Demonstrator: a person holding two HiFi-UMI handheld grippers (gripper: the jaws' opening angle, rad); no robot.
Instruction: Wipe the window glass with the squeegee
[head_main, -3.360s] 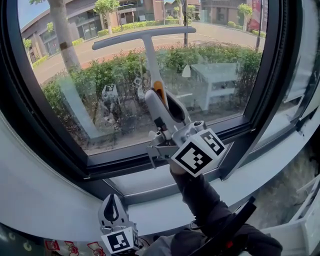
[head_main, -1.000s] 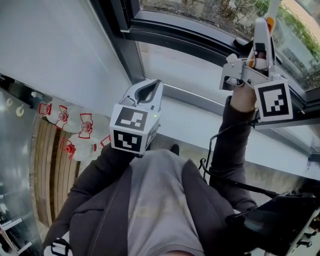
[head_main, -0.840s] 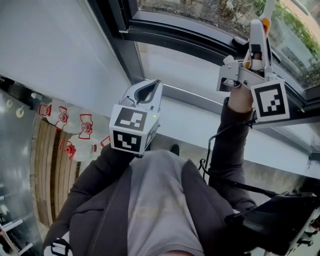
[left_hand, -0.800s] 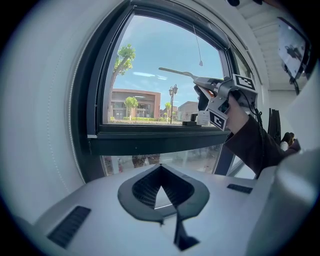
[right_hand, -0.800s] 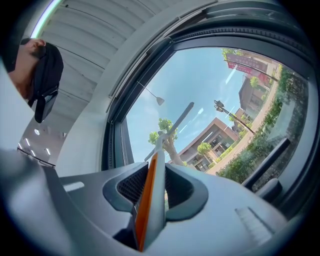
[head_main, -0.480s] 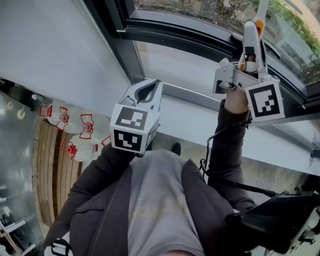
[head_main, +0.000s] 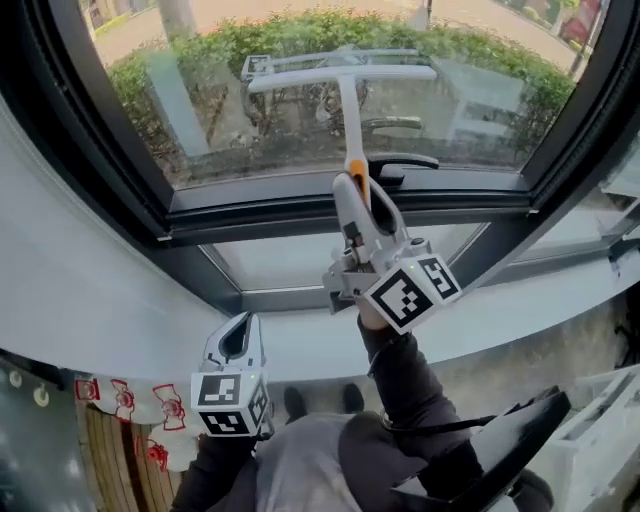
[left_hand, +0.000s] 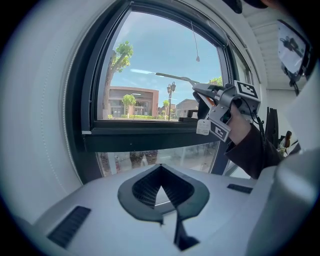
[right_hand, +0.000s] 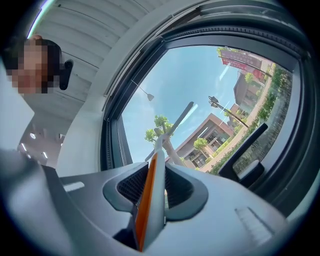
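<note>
The squeegee (head_main: 343, 90) is white, with a T-shaped blade and an orange strip on its handle. Its blade lies across the lower part of the window glass (head_main: 250, 130). My right gripper (head_main: 356, 205) is shut on the handle, pointing up at the pane. In the right gripper view the handle (right_hand: 151, 192) runs between the jaws of the right gripper (right_hand: 155, 175) up to the blade (right_hand: 176, 121). My left gripper (head_main: 236, 340) hangs low by the person's body, shut and empty. In the left gripper view the left gripper (left_hand: 160, 189) faces the window, and the squeegee (left_hand: 172, 76) shows held aloft.
A black window handle (head_main: 400, 162) sits on the dark frame just right of the squeegee shaft. Below the frame is a narrow lower pane (head_main: 290, 262) and a white sill. Red-and-white items (head_main: 110, 395) lie at lower left. A black device (head_main: 500, 450) sits at lower right.
The head view has swung up from the person's body to the window. The right gripper still holds the squeegee, whose blade now shows on the glass. The left gripper sits lower in view.
</note>
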